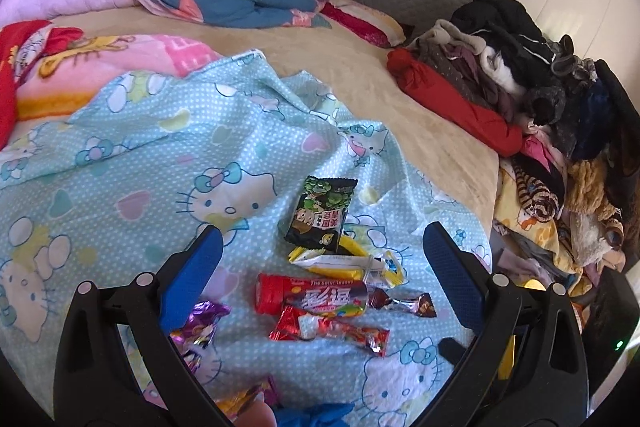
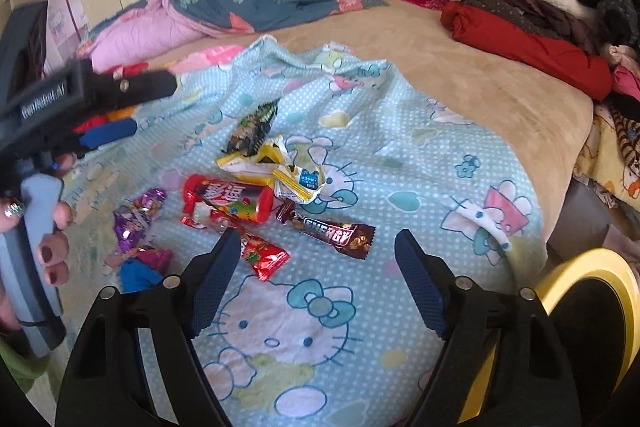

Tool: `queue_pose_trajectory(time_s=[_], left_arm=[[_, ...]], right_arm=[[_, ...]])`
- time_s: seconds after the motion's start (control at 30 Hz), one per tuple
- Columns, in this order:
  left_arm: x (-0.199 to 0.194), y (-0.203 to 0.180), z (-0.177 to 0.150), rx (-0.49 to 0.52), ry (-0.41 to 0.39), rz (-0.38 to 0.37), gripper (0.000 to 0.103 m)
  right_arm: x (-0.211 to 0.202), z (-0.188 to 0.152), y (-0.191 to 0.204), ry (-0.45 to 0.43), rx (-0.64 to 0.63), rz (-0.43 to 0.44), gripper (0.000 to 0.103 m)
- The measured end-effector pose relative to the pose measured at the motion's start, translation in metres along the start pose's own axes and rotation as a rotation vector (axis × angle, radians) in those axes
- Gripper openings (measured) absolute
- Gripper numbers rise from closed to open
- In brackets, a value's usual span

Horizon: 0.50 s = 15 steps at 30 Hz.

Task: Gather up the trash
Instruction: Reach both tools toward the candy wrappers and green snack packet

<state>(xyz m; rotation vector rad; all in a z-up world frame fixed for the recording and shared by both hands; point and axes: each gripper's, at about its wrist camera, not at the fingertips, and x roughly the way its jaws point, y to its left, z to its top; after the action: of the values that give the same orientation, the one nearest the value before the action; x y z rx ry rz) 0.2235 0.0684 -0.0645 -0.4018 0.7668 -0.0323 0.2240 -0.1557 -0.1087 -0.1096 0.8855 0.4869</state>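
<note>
**Mia:** Where is all the trash?

**Dad:** In a little heap on the blue kitten sheet (image 1: 132, 155) that is spread over the bed (image 1: 360, 75). Look at the middle of the left view. There is a green and black snack bag (image 1: 322, 213), and a yellow and white wrapper (image 1: 352, 265) touching it just below.

**Mia:** And the red tube?

**Dad:** The red candy tube (image 1: 310, 297) lies on its side, below the yellow one. A red shiny wrapper (image 1: 330, 333) is under it. A brown bar wrapper (image 2: 336, 233) sits in the middle of the right view, and a purple wrapper (image 2: 138, 213) lies at the left.

**Mia:** Why are they all so close together?

**Dad:** I think so both claws can reach them without going far.

**Mia:** Are the claws holding anything?

**Dad:** No. The left claw (image 1: 324, 279) is spread wide and holds nothing. It hangs right over the heap, so it looks ready to pick first. The right claw (image 2: 318, 281) is wide too, with nothing in it, near the brown bar.

**Mia:** What is the yellow ring at the lower right of the right view?

**Dad:** A yellow-rimmed bin (image 2: 584, 267), I guess. It sits beside the bed, close to the trash, so drops are short.
</note>
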Motion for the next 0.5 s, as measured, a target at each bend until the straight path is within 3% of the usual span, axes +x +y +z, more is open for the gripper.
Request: queue_pose_trajectory(time_s=[0.2,0.5], left_arm=[[0.03,0.0,0.009,0.002,0.079,-0.011,0.092],[0.071,0.002,0.009,-0.018,0.201,-0.031,0.08]], right_arm=[[0.025,0.007,-0.003,0.035,0.001,-0.004,0.073],[0.065,0.01,-0.009,0.142,-0.007,0.025,0.067]])
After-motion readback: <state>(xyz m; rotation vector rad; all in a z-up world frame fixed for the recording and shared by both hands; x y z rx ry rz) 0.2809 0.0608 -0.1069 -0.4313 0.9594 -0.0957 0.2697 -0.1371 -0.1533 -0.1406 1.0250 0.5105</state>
